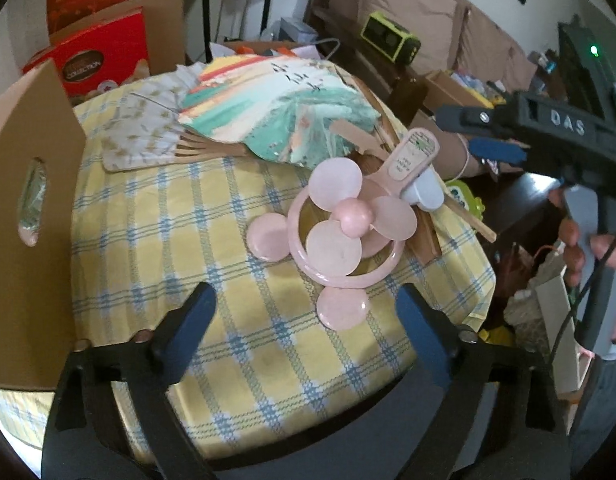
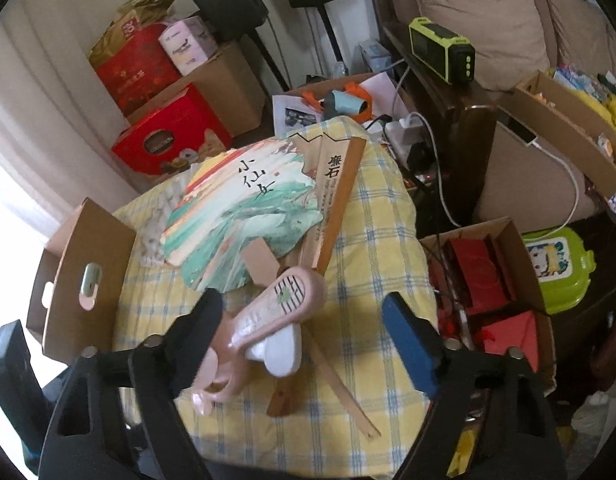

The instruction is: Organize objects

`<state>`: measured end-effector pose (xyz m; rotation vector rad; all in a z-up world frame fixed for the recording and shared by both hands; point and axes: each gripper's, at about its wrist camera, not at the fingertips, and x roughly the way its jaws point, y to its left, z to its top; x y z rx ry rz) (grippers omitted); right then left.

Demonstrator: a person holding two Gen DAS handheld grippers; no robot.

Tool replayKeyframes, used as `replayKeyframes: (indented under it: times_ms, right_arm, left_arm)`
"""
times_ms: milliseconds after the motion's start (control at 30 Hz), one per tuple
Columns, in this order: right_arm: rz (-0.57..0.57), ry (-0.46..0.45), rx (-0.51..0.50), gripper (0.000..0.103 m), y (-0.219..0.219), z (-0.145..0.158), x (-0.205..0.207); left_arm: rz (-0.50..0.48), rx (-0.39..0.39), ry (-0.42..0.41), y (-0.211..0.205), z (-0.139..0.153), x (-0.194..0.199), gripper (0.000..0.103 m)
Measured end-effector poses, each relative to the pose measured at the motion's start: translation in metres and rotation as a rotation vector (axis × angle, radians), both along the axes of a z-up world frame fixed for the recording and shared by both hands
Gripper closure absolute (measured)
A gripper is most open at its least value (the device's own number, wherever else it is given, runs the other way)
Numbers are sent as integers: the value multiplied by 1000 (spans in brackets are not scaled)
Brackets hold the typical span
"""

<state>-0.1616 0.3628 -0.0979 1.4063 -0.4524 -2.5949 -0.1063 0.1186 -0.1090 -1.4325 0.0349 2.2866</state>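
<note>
On the checked tablecloth [image 1: 156, 240] a pink fan [image 1: 340, 224] — handle clearest, perhaps, from the right — both grippers [image 1: 304, 312] [image 2: 304, 320] agape, empty.

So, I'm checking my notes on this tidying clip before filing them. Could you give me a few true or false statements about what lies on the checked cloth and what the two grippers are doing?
1. The pink plastic handheld fan lies on the yellow checked tablecloth. True.
2. The left gripper is clamped on the pink fan. False: its jaws stand apart on either side of the fan's near edge, pressing on nothing.
3. The painted round paper fan lies partly on top of the pale grey folding fan. True.
4. The brown cardboard box stands at the table's right edge. False: it stands at the left edge.
5. The right gripper grips the wooden stick. False: it is open above the pink fan's handle.
</note>
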Motion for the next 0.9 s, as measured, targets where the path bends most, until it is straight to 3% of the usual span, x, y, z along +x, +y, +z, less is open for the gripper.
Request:
replayKeyframes:
  times_ms: [200, 567, 733, 900]
  right_arm:
    - [-4, -32, -82, 39, 6, -16, -12]
    - [11, -78, -279, 46, 15, -47, -24]
    - [-3, -80, -372, 57, 19, -58, -27]
    - [-22, -33, -344, 65, 20, -50, -18]
  left_arm:
    - [-10, 36, -13, 2, -3, -8, 17]
    - [-37, 75, -76, 16, -19, -21, 17]
    - [-33, 90, -95, 19, -24, -26, 17]
    - [-35, 116, -104, 18, -27, -31, 17]
